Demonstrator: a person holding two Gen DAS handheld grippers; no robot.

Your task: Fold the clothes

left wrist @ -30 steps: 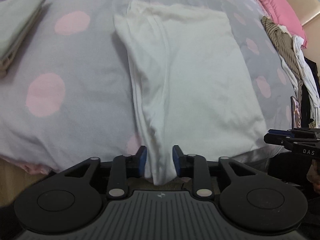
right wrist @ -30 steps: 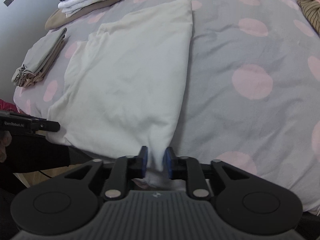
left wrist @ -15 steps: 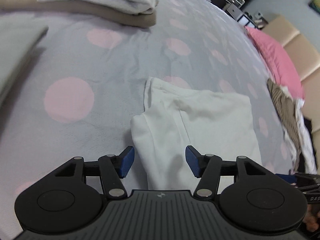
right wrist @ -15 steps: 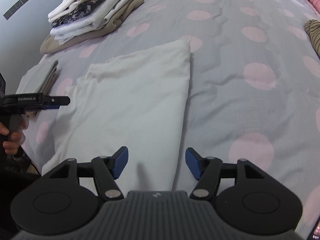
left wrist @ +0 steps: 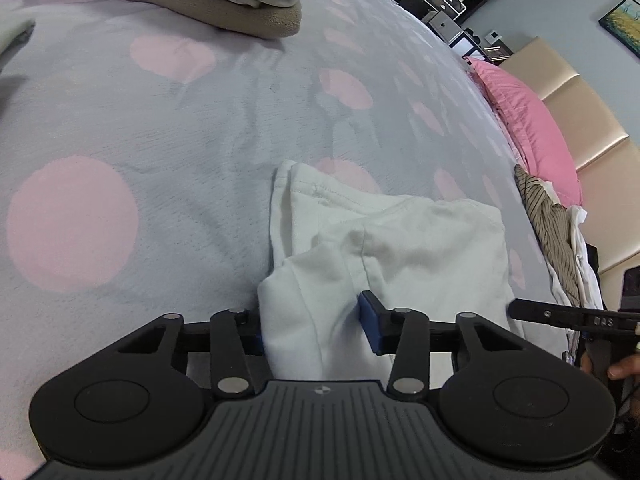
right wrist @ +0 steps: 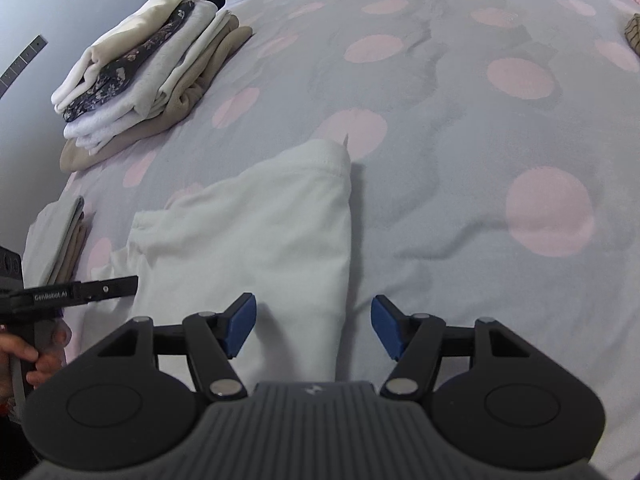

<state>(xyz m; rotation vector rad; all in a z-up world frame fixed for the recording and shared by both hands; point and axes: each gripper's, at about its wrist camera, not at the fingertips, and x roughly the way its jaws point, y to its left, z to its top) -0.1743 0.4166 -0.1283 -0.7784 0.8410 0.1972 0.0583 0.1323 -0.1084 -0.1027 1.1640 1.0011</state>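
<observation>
Grey bedding with pink dots fills both views. On it, the left gripper straddles the near left corner of a white garment; its jaws are closing with the cloth bunched between them, though the left pad is hidden by fabric, so a firm pinch cannot be confirmed. The right gripper stands spread over the garment's near right edge, pads clear of the cloth. The garment lies flat, already doubled into a narrow rectangle with its far hem squared. Beyond it sits a stack of folded clothes and a smaller folded piece by the bed's edge. A loose striped heap near the pink pillow looks unfolded. Judging by this, several items are done, this one needs a final fold, and more wait.
</observation>
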